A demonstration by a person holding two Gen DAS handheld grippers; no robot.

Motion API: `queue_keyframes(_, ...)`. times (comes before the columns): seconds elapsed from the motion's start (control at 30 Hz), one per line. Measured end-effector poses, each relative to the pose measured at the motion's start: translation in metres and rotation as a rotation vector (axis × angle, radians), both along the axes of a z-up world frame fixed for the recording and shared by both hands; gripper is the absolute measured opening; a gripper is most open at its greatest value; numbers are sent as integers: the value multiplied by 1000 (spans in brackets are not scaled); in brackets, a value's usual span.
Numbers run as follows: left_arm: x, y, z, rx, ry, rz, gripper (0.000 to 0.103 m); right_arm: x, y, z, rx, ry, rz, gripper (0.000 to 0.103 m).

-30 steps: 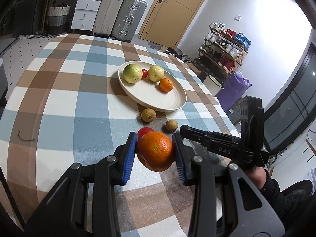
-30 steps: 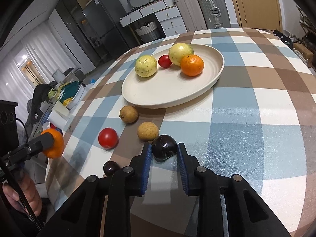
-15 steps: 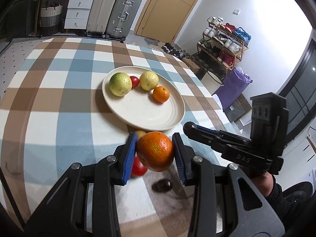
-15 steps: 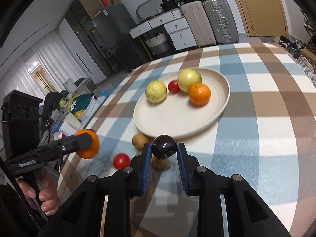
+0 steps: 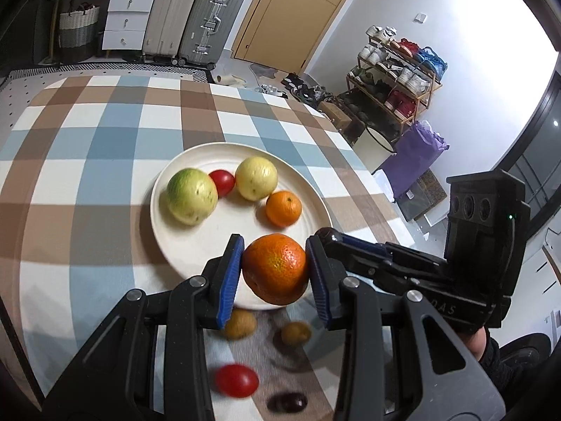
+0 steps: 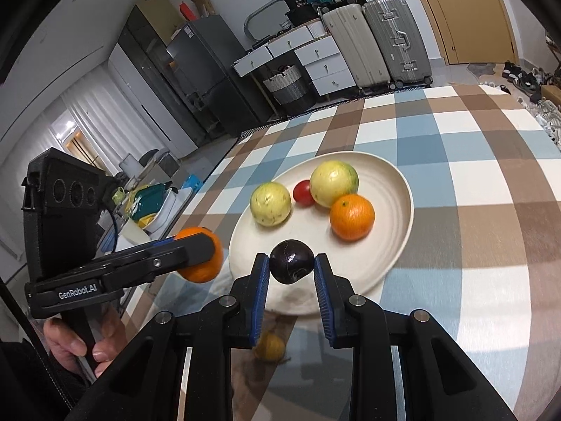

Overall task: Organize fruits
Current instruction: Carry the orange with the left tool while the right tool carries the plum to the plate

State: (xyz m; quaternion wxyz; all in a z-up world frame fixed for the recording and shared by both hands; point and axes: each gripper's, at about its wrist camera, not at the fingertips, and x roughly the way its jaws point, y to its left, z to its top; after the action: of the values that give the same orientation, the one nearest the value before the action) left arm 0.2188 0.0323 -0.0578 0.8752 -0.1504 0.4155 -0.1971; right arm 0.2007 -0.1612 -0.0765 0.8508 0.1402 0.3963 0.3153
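Observation:
My left gripper (image 5: 275,268) is shut on a large orange (image 5: 275,273) and holds it in the air over the near rim of the cream plate (image 5: 210,242). Over the same near rim, my right gripper (image 6: 291,268) is shut on a dark plum (image 6: 291,266). On the plate (image 6: 385,182) lie two yellow-green round fruits (image 6: 270,203) (image 6: 334,183), a small red tomato (image 6: 303,193) and a small orange (image 6: 352,216). The right wrist view shows the left gripper (image 6: 200,254) with its orange just left of the plate.
Loose on the checked tablecloth (image 5: 105,133) in front of the plate lie two brown-yellow fruits (image 5: 240,322) (image 5: 296,332), a red tomato (image 5: 236,380) and a dark plum (image 5: 287,401). The table edge runs along the right, with a shoe rack (image 5: 392,70) and a purple bag (image 5: 417,154) beyond.
Both grippers have carried their fruits forward from the loose fruits to the plate's near rim. The right one also rose off the table with the plum. Both grips are unchanged.

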Motion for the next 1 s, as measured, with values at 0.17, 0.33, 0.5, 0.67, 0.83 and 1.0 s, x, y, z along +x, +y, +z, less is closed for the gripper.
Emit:
queue_keyframes(0.17,24,-3,-2,1,0,2,33,17,8,-1,-22,-6,20,27)
queue_keyframes(0.33,45,-6,-2,6,-10,4,33,30,15,-4,-54,-12,38,27)
queue_keyframes(0.5,61,-10,-5,24,-16,6,33,40,20,-8,-82,-15,43,27)
queue_keyframes(0.67,70,-15,-12,50,-12,4,33,44,23,-14,-93,-3,46,27)
queue_keyframes(0.83,77,-19,-17,50,-3,1,33,45,26,-17,-110,1,49,27)
queue_keyframes(1.0,77,-21,-16,57,-6,0,33,44,27,-17,-113,0,47,27)
